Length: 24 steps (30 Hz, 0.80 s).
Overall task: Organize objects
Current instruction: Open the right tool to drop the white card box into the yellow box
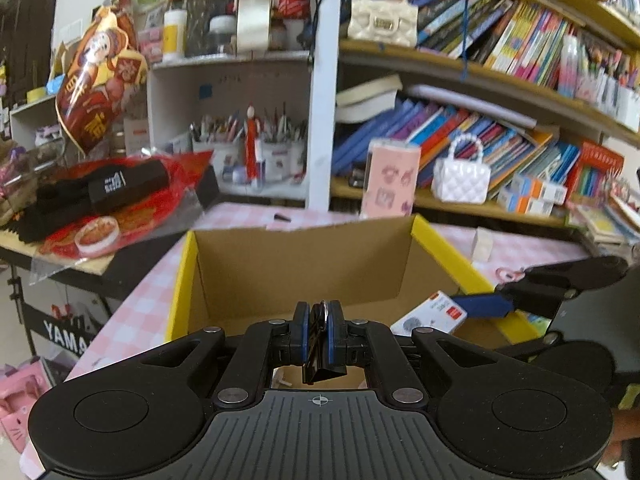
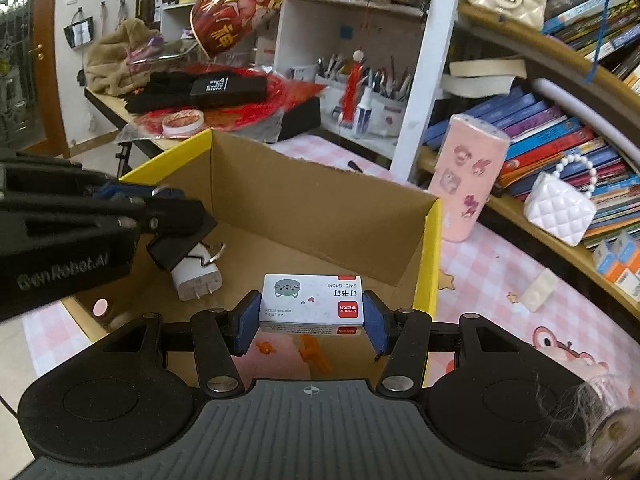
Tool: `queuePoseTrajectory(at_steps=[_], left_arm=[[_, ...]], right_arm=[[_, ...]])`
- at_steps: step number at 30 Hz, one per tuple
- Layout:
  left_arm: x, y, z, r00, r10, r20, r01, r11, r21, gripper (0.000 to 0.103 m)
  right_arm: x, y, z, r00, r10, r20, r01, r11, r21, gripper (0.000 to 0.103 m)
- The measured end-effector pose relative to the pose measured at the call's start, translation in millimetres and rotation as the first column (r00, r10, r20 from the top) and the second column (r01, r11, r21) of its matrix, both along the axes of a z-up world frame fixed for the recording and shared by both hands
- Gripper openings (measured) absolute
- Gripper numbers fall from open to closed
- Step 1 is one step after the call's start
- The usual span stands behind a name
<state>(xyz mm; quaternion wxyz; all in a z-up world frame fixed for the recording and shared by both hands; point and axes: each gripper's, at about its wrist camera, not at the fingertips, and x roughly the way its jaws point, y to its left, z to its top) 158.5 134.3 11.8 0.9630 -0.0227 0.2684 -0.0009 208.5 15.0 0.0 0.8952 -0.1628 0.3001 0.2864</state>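
Now the left gripper has its jaws pinching a black binder clip above the cardboard box. At its 3 o'clock, the right gripper holds a white staple box between its jaws, over the box's near rim. Inside lies a white charger. The box stands on the pink checked surface.

Staple box reads "Comix", "24/6" — keyboard stand "YAMA".

Pink checked table, cardboard box, pink bottle, eraser
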Motion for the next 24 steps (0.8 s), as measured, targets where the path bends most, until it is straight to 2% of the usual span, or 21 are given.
queuePoseTrajectory(at_steps=[7,10,16,20,22,24], left_arm=[[6,-3,-11,0.998,-0.003,-0.056,0.004,1.0,0.015,0.008],[8,-2,-15,0.997,-0.001,-0.074,0.001,1.0,0.002,0.008],[8,-1,-17,0.997,0.015,-0.075,-0.016,1.0,-0.013,0.008],[7,-1,-12,0.998,0.019,-0.061,-0.021,0.999,-0.033,0.013],[3,-1,-5,0.999,0.023,-0.035,-0.024,0.999,-0.034,0.024],[-2,-1,2,1.0,0.023,0.003,-0.023,0.999,-0.026,0.048]], right_arm=[[11,-1,-6,0.997,0.016,-0.071,-0.016,1.0,0.005,0.051],[12,0,-6,0.997,0.027,-0.072,-0.027,1.0,0.0,0.051],[14,3,-8,0.997,0.033,-0.069,-0.034,0.999,-0.014,0.051],[15,7,-9,0.997,0.03,-0.072,-0.031,0.999,-0.025,0.052],[14,6,-8,0.997,0.021,-0.075,-0.023,0.999,-0.024,0.052],[10,4,-3,0.998,0.012,-0.06,-0.012,1.0,-0.007,0.058]])
